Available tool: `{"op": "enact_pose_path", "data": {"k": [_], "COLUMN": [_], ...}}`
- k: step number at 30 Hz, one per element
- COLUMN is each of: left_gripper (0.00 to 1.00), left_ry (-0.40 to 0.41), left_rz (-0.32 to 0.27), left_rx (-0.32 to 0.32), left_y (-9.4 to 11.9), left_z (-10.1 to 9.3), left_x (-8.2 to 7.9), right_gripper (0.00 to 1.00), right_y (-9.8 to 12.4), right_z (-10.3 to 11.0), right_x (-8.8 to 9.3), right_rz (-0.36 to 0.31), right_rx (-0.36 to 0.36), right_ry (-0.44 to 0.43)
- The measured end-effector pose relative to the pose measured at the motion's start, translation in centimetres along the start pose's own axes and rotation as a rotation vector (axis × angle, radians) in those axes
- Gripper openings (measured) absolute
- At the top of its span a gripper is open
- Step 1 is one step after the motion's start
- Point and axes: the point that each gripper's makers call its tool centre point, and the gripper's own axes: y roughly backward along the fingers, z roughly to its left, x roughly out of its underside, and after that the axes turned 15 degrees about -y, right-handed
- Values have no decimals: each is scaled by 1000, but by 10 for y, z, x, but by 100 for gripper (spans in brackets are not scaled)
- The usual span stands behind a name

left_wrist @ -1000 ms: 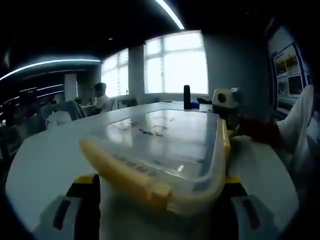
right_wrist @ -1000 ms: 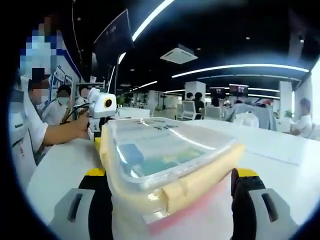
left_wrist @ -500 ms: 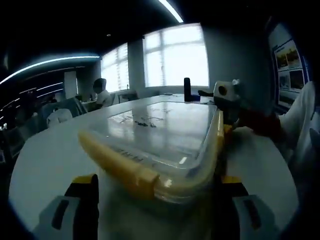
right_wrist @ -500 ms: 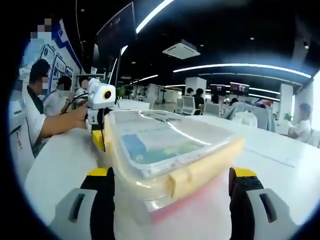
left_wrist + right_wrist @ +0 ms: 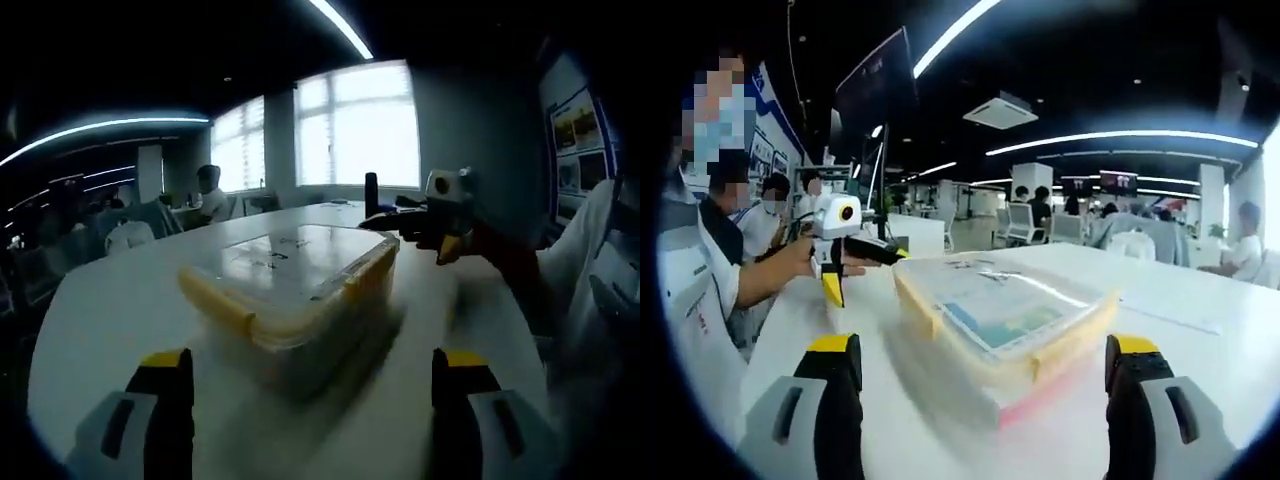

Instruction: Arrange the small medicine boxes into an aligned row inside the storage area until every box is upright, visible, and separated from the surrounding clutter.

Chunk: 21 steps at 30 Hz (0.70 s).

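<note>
- My left gripper (image 5: 312,420) is spread wide and holds nothing; half a second ago the lidded container (image 5: 295,290) sat right between its jaws, and now it lies out ahead at twelve o'clock on the white table (image 5: 110,310).
- My right gripper (image 5: 980,405) is likewise wide and empty, and it too has pulled back from the box, which now sits clear of its jaws at twelve o'clock.
- In the left gripper view the right gripper shows at two o'clock, off the container's far end.
- I judge the container has just been set down and released. Its lid with yellow clips (image 5: 1005,310) is still on, with blue and green packs dimly visible beneath, so no medicine box has been arranged yet.
</note>
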Motion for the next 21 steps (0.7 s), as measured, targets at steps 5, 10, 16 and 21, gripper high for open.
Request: {"op": "enact_pose_path", "data": {"k": [5,10,16,21], "left_gripper": [99,99,99,99], "left_ry": [-19,-23,-35,-29], "left_rz": [-21,-35,-35,-30], "left_rx": [-8,-17,-33,-52], "left_y": [12,24,36,48], "left_z": [-9,-18,-25,-28], "left_x": [-13,-18,-19,-15], "right_gripper": [100,100,100,100], "right_y": [10,19,25,29], "right_z": [14,23,34,43], "right_x": [-6,-9,-15,-11], "right_rz": [-8,-20,-36,-17], "right_rx": [-13,-15,-15,-18], "right_ry": [-2,8,39,41]}}
